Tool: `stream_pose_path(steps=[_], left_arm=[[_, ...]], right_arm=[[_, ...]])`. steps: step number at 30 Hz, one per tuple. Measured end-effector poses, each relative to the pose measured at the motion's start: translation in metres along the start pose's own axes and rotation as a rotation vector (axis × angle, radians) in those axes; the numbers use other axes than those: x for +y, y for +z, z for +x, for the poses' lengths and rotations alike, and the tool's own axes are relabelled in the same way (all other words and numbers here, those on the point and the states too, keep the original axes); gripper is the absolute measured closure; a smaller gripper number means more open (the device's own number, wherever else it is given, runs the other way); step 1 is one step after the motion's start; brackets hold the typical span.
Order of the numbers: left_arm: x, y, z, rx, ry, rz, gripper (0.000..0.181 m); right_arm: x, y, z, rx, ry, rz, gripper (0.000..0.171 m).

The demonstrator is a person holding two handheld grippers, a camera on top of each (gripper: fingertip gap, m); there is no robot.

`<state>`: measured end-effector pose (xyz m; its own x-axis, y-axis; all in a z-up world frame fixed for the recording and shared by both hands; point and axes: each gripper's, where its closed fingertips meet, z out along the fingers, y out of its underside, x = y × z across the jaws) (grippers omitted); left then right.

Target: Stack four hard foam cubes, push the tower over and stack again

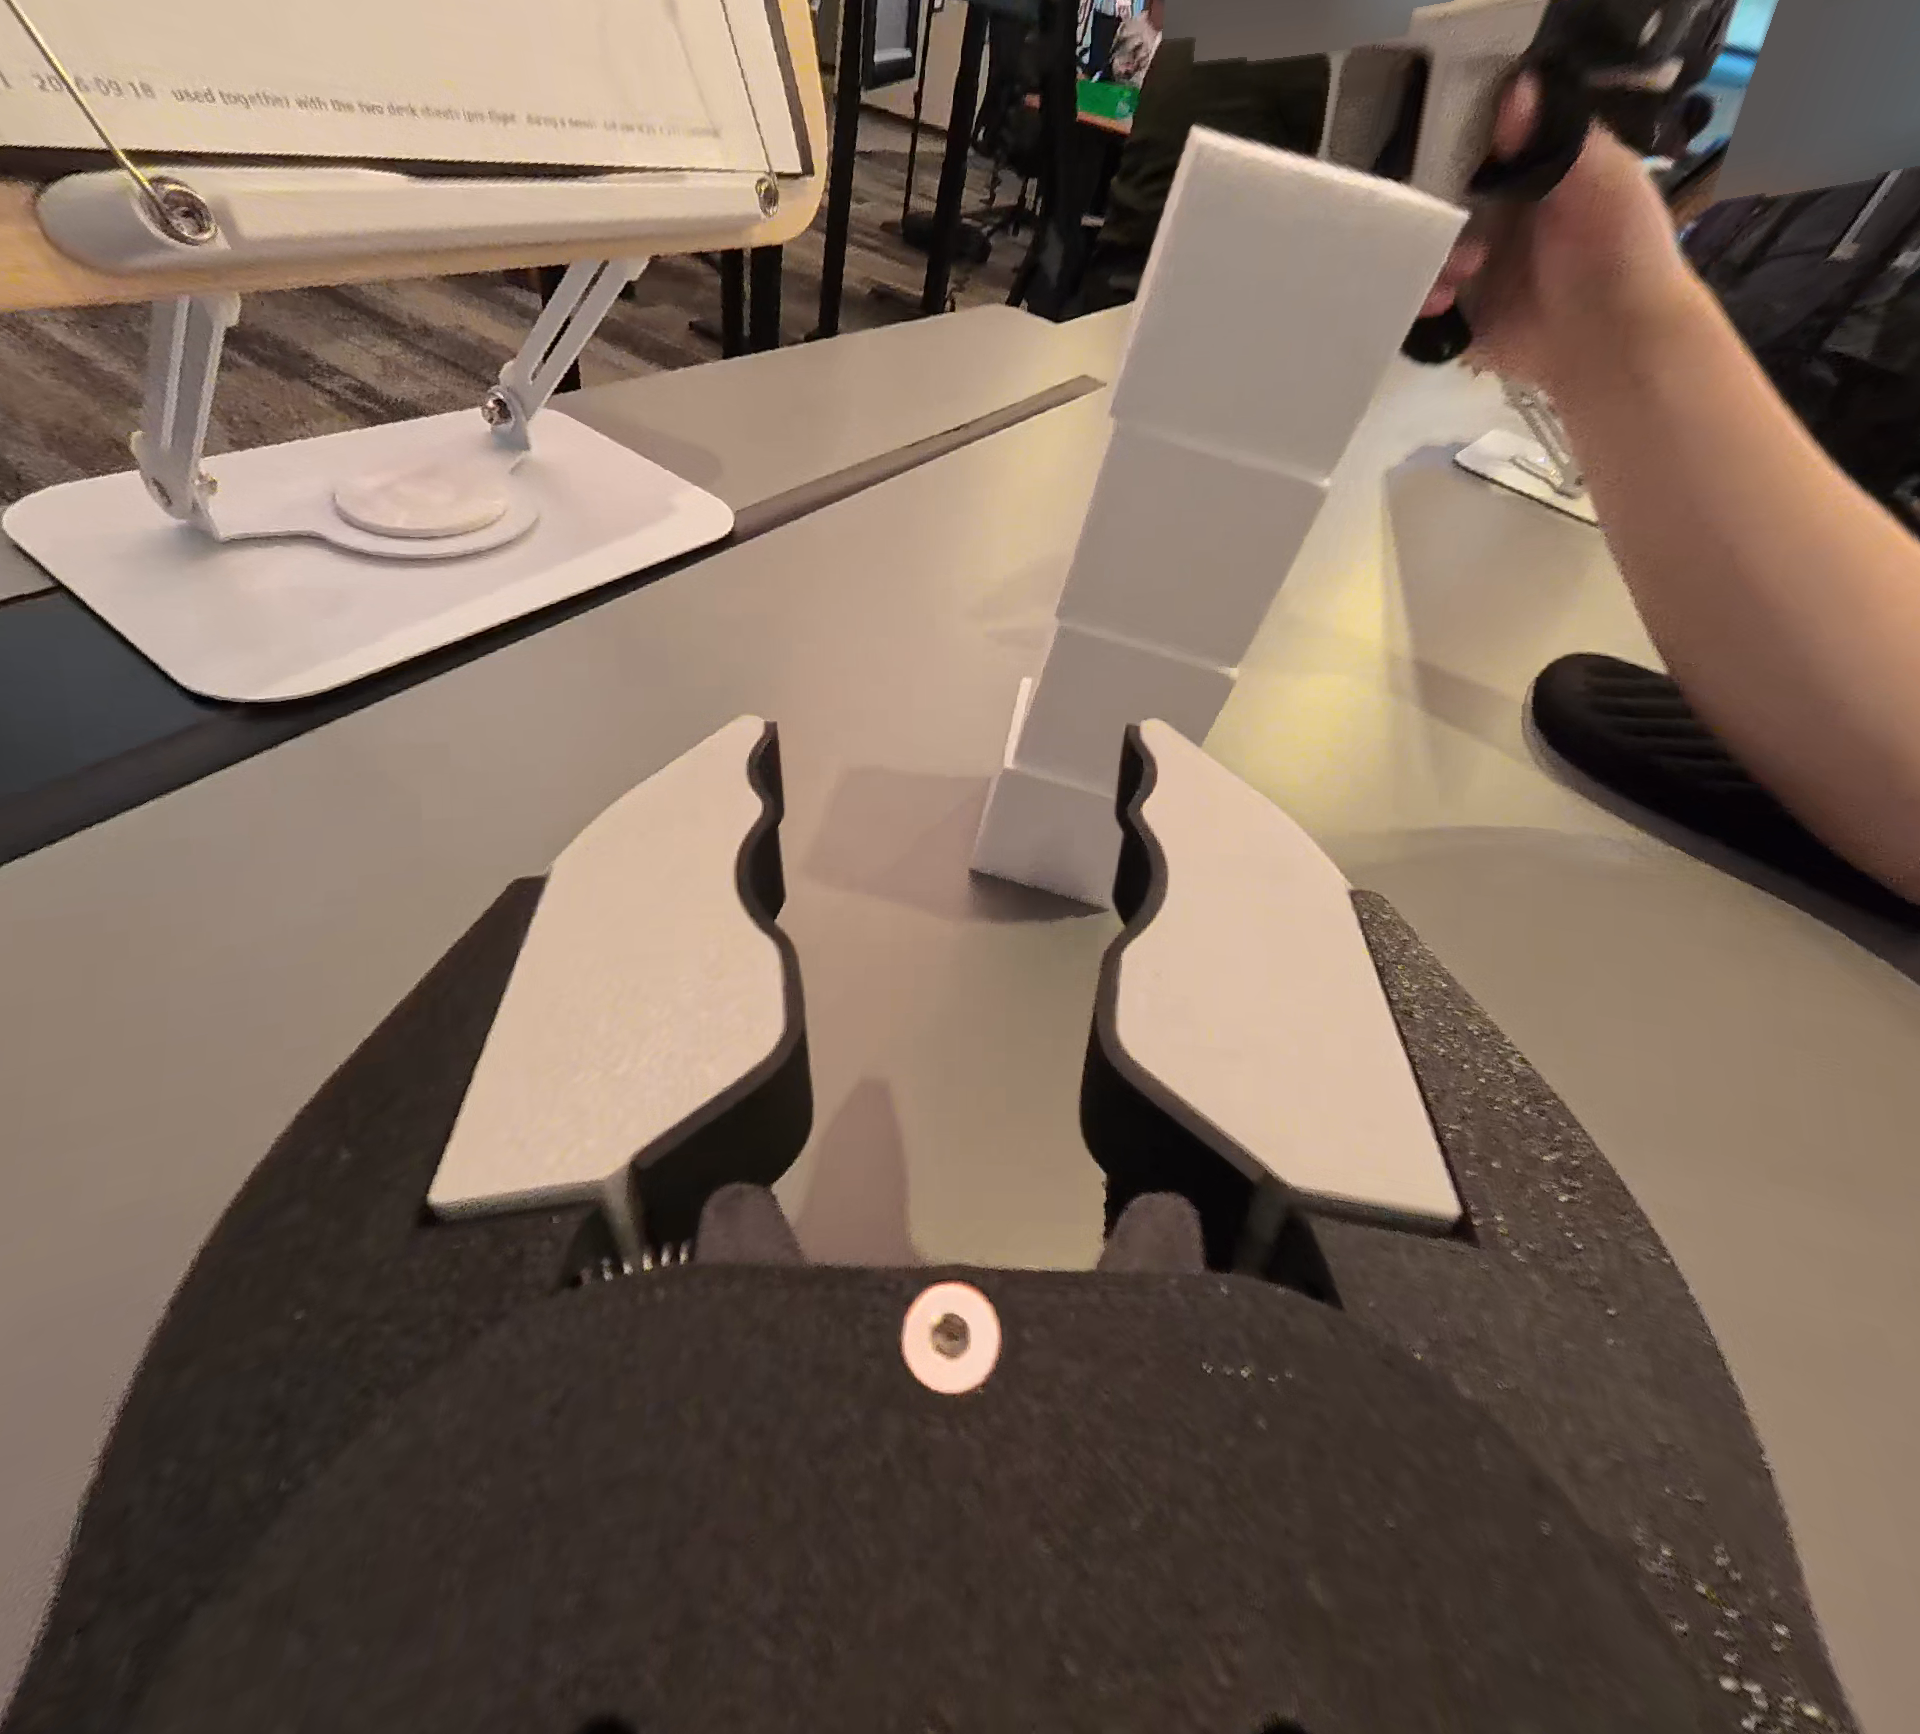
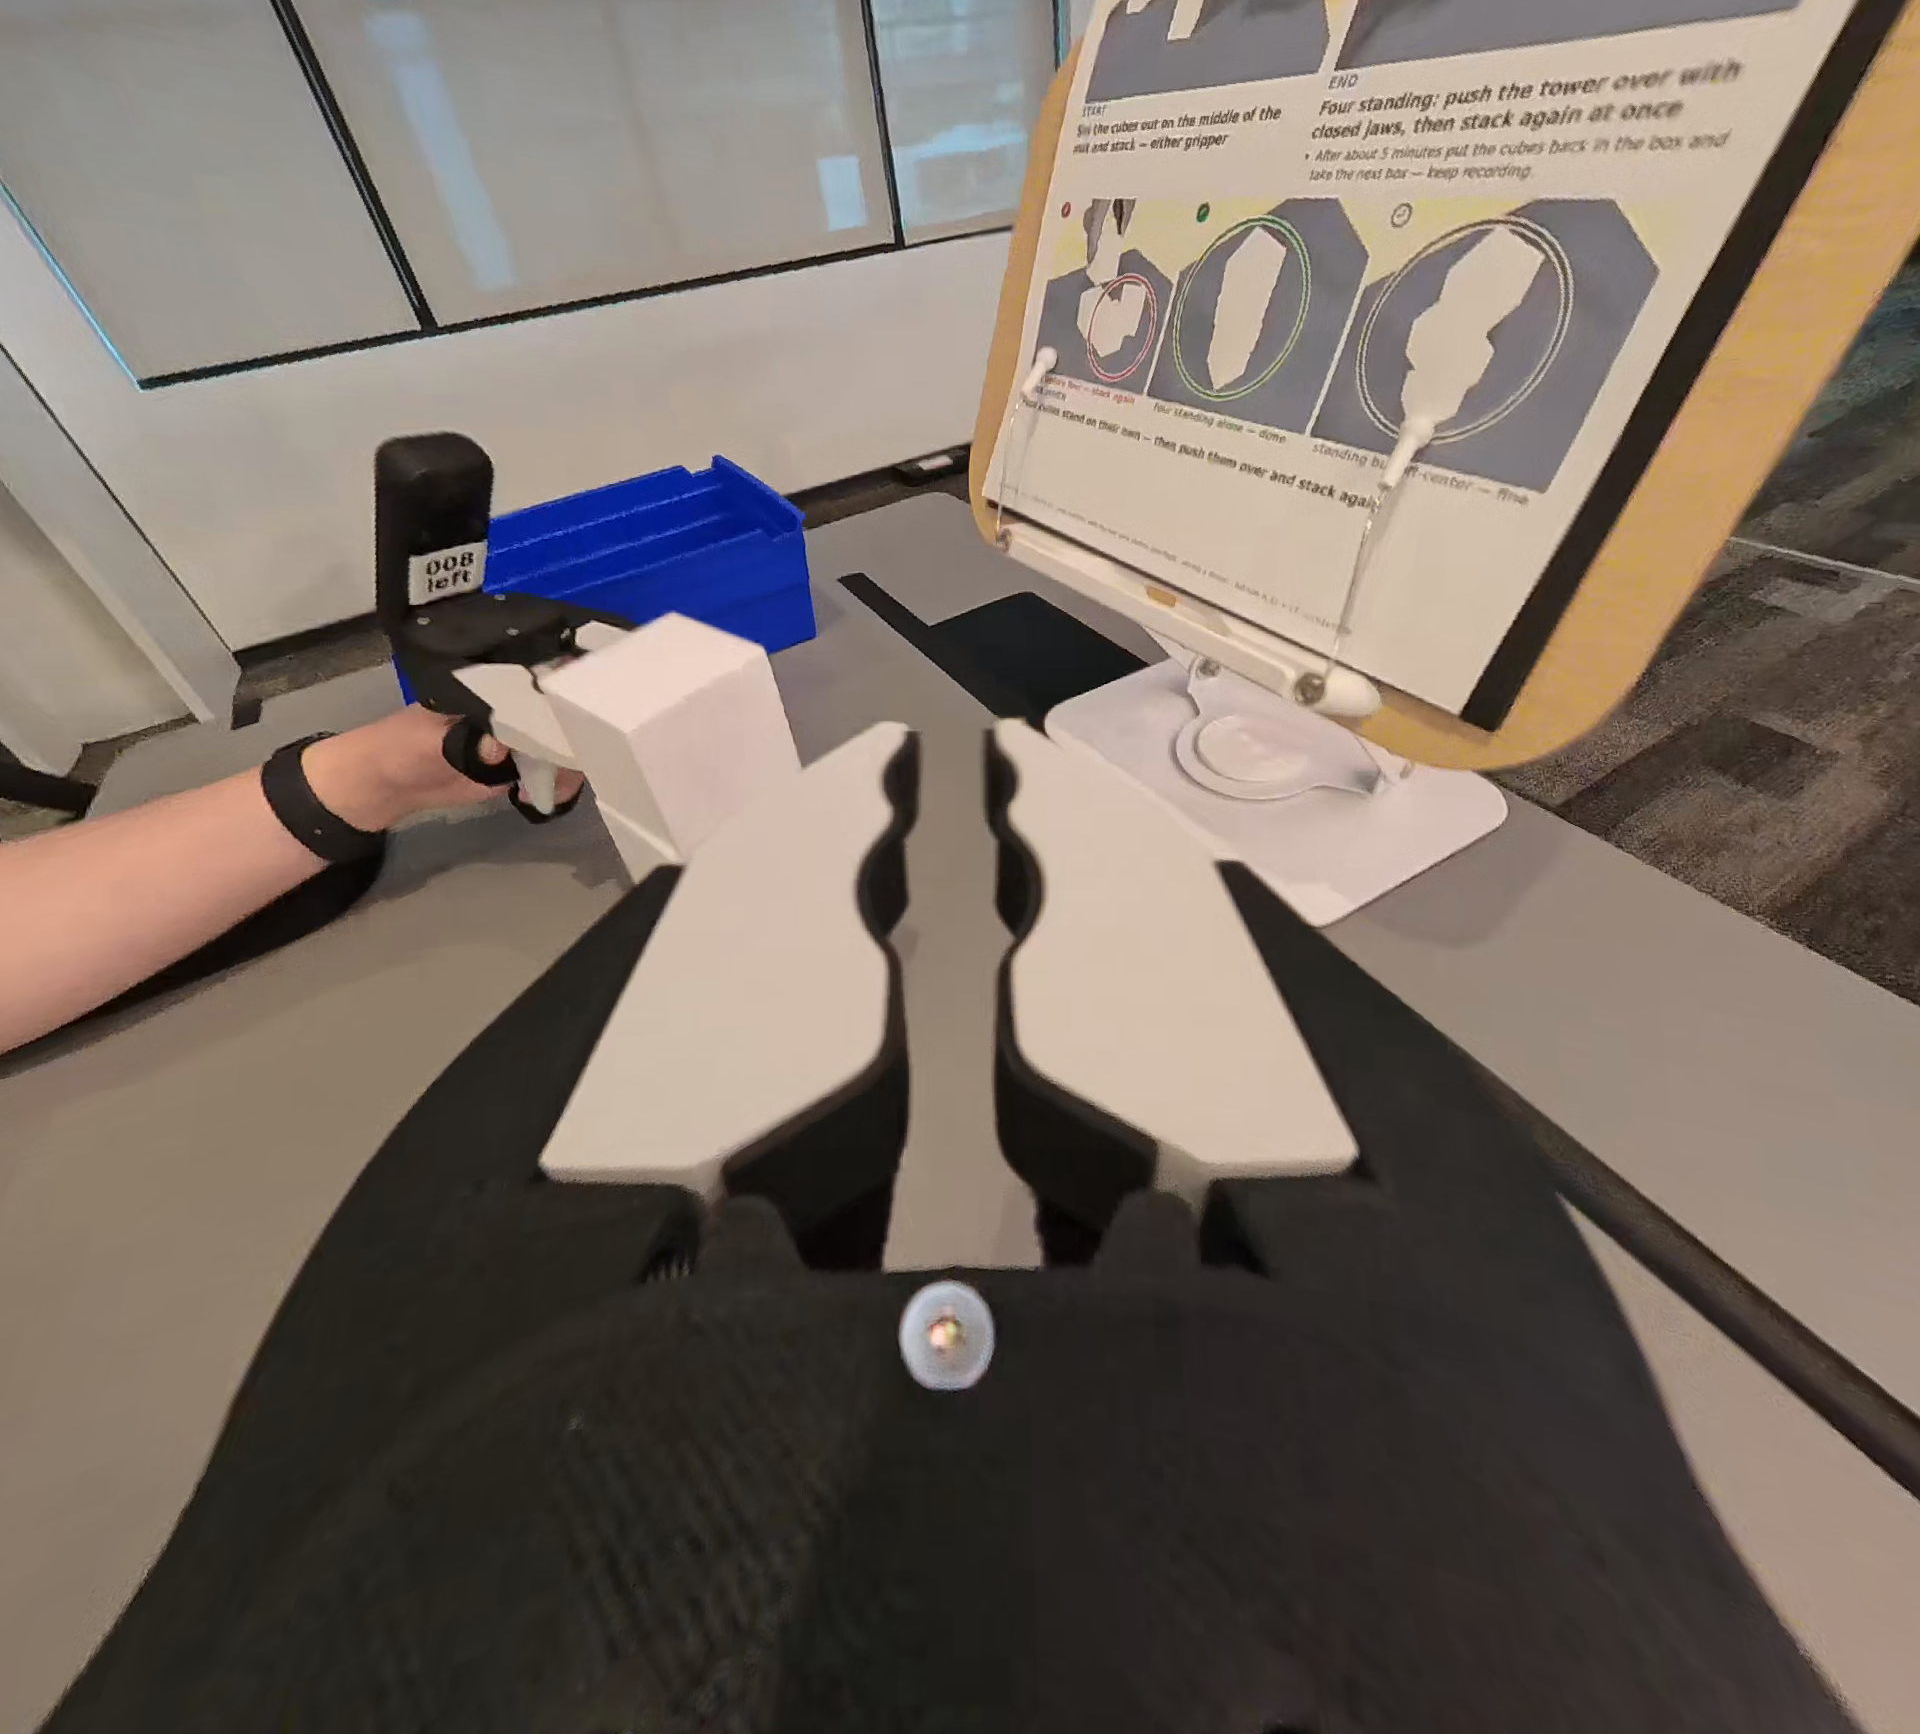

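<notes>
Tower of four white hard foam cubes [image 1: 1195, 541] standing on the grey tabletop [image 1: 416, 905], both grippers near it and neither holding anything.

In the left wrist view, the left gripper [image 1: 951, 811] has its jaws wide apart over bare tabletop, and the tower's bottom cube sits just beyond the right fingertip; the cubes are slightly offset from one another. Past the top cube the right gripper [image 1: 1558, 74] appears blurred in a hand [image 1: 1538, 271], so this view does not tell how its jaws stand. The right wrist view settles it: the right gripper's jaws are nearly together, a narrow gap between them, with only the top cube visible just left of the left finger. That view alone shows a blue plastic bin [image 2: 665, 552] farther back; both show a wood-backed instruction sheet stand [image 2: 1351, 396].
</notes>
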<state>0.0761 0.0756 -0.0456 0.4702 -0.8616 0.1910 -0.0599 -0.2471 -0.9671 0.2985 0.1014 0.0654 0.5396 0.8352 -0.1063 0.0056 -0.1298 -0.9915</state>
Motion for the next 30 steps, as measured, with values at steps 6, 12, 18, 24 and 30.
stream_pose_path(steps=[6,12,18,24,30], left_arm=[[0.011,0.008,0.001,0.002,-0.037,-0.053,0.131],[0.049,0.013,-0.026,-0.234,-0.071,-0.304,0.181],[0.055,0.020,-0.048,-0.442,-0.069,-0.382,0.181],[0.045,0.067,-0.025,-0.444,0.055,-0.452,0.181],[0.002,0.120,0.041,-0.379,0.247,-0.456,0.181]], right_arm=[[0.033,-0.022,0.043,0.182,0.001,-0.091,0.171],[0.062,-0.053,0.078,0.354,0.059,-0.270,0.171],[0.064,-0.092,0.086,0.441,0.073,-0.391,0.170],[0.059,-0.107,0.079,0.413,0.115,-0.413,0.170],[0.062,-0.115,0.078,0.423,0.096,-0.462,0.170]])
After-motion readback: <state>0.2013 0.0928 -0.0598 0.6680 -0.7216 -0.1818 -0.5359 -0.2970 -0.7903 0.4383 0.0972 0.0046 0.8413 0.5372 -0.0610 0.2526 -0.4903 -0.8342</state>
